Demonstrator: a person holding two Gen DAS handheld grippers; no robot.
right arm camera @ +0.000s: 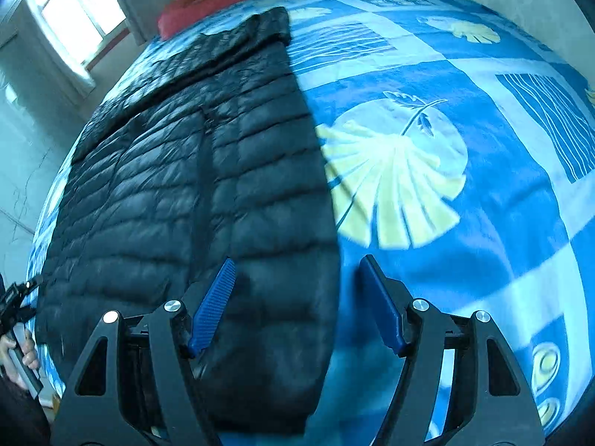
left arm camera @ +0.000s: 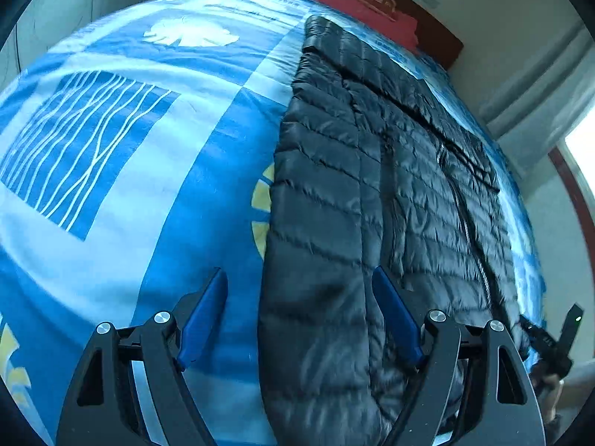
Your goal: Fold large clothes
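In the left wrist view the left hand-held gripper (left arm camera: 299,278) stands open and empty at the bottom of the frame, straddling the near left edge of the black down jacket (left arm camera: 390,186). In the right wrist view the right hand-held gripper (right arm camera: 297,271) is open too, astride the jacket's (right arm camera: 193,186) right edge. The jacket lies flat on the bed (left arm camera: 130,148), its long axis running from the lower frame towards the red pillow (left arm camera: 357,3) at the top. Both seem equally near the hem.

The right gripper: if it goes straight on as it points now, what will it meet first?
Probably the edge of the black jacket, where it meets the blue bedsheet. The right gripper straddles that edge, though depth is unclear.
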